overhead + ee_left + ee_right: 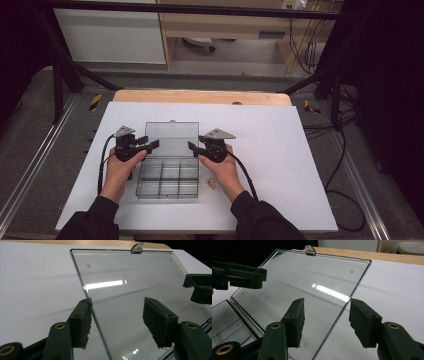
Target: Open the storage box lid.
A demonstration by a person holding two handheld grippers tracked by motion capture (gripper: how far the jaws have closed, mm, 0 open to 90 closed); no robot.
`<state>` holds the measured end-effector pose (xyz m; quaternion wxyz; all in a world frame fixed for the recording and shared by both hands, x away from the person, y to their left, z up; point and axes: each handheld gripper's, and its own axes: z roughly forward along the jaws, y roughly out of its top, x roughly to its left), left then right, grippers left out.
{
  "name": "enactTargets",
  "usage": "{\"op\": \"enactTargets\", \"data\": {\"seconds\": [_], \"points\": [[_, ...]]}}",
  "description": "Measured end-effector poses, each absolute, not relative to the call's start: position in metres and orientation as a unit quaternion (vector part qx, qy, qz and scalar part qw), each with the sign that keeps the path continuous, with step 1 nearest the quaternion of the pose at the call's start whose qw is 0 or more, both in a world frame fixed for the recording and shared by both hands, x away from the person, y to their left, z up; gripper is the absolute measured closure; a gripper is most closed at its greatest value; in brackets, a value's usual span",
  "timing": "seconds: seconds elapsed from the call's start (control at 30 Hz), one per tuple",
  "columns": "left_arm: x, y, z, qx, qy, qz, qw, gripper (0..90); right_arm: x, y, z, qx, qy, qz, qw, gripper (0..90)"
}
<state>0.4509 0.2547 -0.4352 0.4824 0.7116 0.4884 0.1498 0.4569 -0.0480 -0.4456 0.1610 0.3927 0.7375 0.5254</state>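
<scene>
The clear compartment box [167,172] lay on the white sheet of the tabletop [280,150] with its lid [171,135] already flat behind it, while the left gripper [146,145] and right gripper [196,147] straddled the lid's side edges with half-open jaws gripping nothing, compartments apparently unfilled.

This is looking like a lab or recording bay rather than a home; a black metal frame [65,70] is standing around the counter [200,96], which is carrying a plain white sheet [280,165]; aluminium rails [30,170] are running along the grey carpet [30,115] on the left and right; black cables [345,165] are trailing across the floor at the right, and more wires [300,45] are hanging by the far wooden furniture [225,22].
</scene>
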Motion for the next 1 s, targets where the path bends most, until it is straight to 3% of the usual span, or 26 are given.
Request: {"op": "enactTargets", "data": {"seconds": [0.27, 0.67, 0.83, 1.0], "points": [[0.451, 0.255, -0.436, 0.712, 0.498, 0.165, 0.468, 40.4, 0.458, -0.049, -0.447, 0.395, 0.742, 0.519, 0.158, 46.4], [0.424, 0.26, -0.424, 0.699, 0.483, 0.216, 0.481, 19.6, 0.437, -0.07, -0.432, 0.377, 0.759, 0.497, 0.186, 23.8], [0.409, 0.26, -0.417, 0.695, 0.474, 0.23, 0.49, 15.6, 0.428, -0.081, -0.428, 0.376, 0.769, 0.483, 0.183, 13.7], [0.393, 0.264, -0.416, 0.691, 0.473, 0.235, 0.494, 13.5, 0.421, -0.086, -0.42, 0.371, 0.776, 0.479, 0.177, 9.5]]}}
